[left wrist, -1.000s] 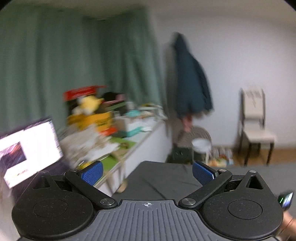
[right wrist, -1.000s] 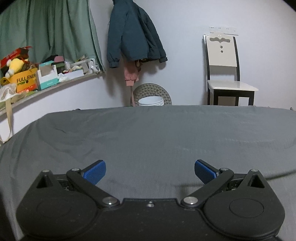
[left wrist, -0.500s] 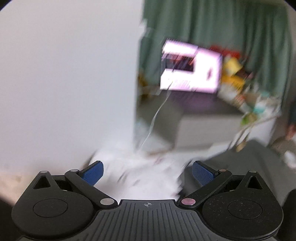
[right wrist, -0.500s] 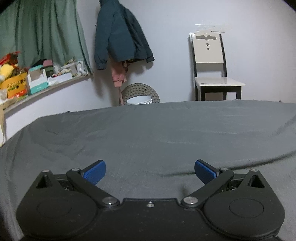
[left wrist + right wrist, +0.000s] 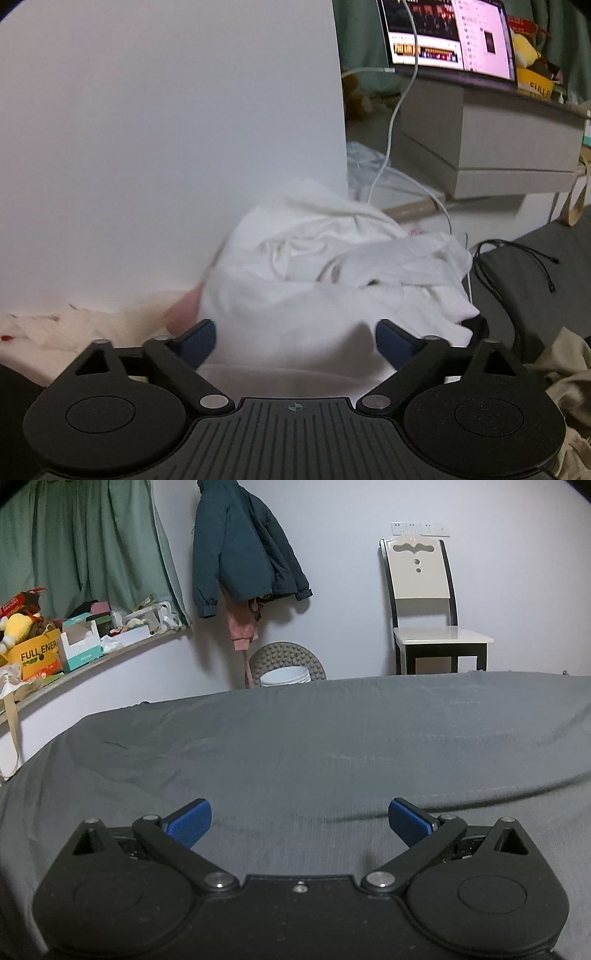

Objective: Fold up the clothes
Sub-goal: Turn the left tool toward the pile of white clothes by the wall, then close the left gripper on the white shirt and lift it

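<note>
Left gripper (image 5: 295, 341) hangs with jaws spread wide right at the white garment (image 5: 332, 266), while right gripper (image 5: 299, 825) hovers level, jaws equally wide.

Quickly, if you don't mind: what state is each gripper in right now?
Left gripper: open, holding nothing, its fingers either side of the crumpled white garment.
Right gripper: open and empty, over the bare grey bedsheet.

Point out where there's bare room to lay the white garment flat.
The grey bedsheet ahead of the right gripper is bare up to its far edge. It's crowded around the left gripper: crumpled white garment, black cable, white cable, beige cloth.
</note>
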`<state>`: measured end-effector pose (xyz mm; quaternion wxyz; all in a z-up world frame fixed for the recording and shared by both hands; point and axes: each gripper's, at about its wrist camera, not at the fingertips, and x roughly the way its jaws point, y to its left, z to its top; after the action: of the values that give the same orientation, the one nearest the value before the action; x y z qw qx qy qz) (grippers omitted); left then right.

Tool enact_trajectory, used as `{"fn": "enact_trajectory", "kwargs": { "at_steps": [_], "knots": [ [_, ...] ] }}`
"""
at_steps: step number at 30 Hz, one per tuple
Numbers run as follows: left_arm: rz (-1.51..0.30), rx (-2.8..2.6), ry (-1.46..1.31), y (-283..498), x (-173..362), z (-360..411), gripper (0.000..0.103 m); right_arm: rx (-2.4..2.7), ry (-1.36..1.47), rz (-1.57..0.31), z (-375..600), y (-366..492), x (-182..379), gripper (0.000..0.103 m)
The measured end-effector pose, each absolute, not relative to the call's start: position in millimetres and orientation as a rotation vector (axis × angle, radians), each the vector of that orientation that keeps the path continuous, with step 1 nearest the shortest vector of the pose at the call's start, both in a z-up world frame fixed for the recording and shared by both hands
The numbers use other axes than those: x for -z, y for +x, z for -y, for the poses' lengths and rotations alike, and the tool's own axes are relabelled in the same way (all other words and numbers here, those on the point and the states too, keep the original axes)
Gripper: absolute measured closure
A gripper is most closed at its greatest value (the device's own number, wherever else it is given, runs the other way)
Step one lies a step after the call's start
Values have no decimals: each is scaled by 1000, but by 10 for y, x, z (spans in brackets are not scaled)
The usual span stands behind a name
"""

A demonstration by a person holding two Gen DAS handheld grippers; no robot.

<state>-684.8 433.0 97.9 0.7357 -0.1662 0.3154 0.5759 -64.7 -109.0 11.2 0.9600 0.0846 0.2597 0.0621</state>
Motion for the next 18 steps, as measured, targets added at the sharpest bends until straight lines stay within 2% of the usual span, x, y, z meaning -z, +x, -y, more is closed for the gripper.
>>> {"fn": "enact_trajectory", "kwargs": {
  "at_steps": [4, 6, 9, 11, 16, 18],
  "knots": [
    [-640, -1240, -453, -6891, -896, -4375, 42, -131, 170, -541, 1083, -627, -105, 0],
    [-618, -1223, -447, -6849, -885, -4348, 60, -131, 176, -544, 1093, -625, -102, 0],
    [-637, -1214, -380, -6744, -875, -4293, 72, -131, 186, -540, 1106, -629, -105, 0],
    [-640, -1212, -359, -6714, -876, -4275, 76, -131, 189, -540, 1109, -633, -103, 0],
    [-619, -1234, -395, -6712, -989, -4208, 75, -141, 183, -541, 1103, -641, -102, 0],
    [-598, -1249, -430, -6710, -1030, -4205, 69, -144, 179, -540, 1094, -646, -105, 0]
  ]
}}
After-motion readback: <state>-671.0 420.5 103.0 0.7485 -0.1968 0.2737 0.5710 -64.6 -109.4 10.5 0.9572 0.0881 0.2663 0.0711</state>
